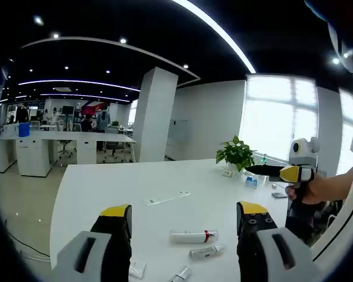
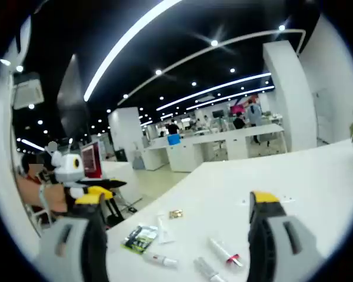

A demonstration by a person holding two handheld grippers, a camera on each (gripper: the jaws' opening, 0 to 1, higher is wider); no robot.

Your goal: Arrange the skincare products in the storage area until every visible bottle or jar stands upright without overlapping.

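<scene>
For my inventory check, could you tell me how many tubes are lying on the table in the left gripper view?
4: a white tube with a red band, a clear tube beside it, one at the bottom edge, one by the left jaw. Others may be hidden.

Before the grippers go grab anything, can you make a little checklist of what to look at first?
1. Left gripper jaws open and empty: ok.
2. Right gripper jaws open and empty: ok.
3. White tube with red band standing upright: not ok, it lies flat on the white table.
4. Clear tube upright: not ok, also lying flat.
5. Tubes not overlapping: ok, these two lie apart.
6. Storage area located: cannot tell.
</scene>
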